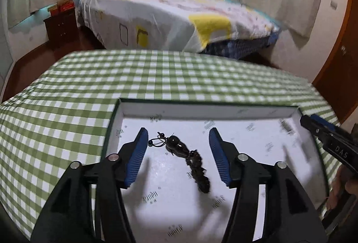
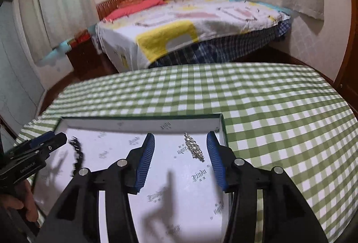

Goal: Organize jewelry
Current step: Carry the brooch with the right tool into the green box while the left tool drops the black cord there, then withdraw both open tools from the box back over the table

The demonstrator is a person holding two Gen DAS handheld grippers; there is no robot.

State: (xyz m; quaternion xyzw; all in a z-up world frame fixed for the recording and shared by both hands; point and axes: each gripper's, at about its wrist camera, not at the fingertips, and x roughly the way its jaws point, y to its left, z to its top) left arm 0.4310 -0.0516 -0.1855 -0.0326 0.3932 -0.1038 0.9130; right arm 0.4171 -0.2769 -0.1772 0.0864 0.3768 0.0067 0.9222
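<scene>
You find the box (image 1: pixel 201 108) on the counter (image 1: pixel 67 113), with the bed (image 1: pixel 179 19) behind. In the box, the beads (image 1: pixel 190 158) lie left and the brooch (image 2: pixel 194 147) lies right.

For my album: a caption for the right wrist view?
Open right gripper above a silver bracelet lying in a white box.

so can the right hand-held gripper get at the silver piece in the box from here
Probably yes. The right hand-held gripper is open over the box, the silver piece lies loose between its fingers, and nothing covers it; the box wall sits close on the right.
</scene>
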